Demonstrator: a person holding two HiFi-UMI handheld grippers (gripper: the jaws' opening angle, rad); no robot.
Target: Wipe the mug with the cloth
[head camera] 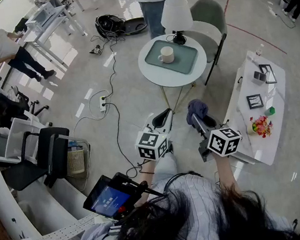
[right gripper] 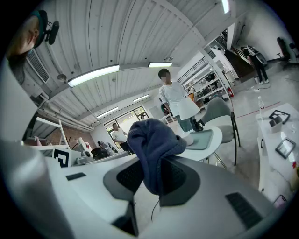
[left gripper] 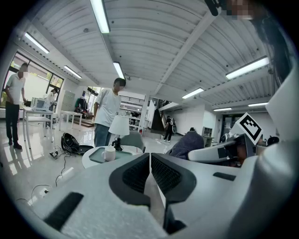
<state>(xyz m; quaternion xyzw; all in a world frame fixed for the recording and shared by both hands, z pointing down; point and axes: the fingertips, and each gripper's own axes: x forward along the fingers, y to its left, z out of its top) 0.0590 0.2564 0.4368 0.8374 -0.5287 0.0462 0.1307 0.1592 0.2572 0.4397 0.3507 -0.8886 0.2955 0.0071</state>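
The right gripper [right gripper: 152, 179] is pinching the soft, limp cloth [right gripper: 154, 149], the left gripper [left gripper: 149, 175] is sitting clamped on nothing, and the mug [head camera: 167, 54], probably rigid and breakable, is standing on the tray [head camera: 187, 63] well ahead, inviting a handle hold.

White left gripper [head camera: 165, 118] and right gripper [head camera: 197, 121], black ribbed pads [left gripper: 166, 175], black-and-white marker cubes [head camera: 152, 144]; pale knit sweater [head camera: 202, 206], dark hair [head camera: 170, 230].

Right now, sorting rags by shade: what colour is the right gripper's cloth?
Dark navy-blue bunched fabric cloth, clearest in the right gripper view.
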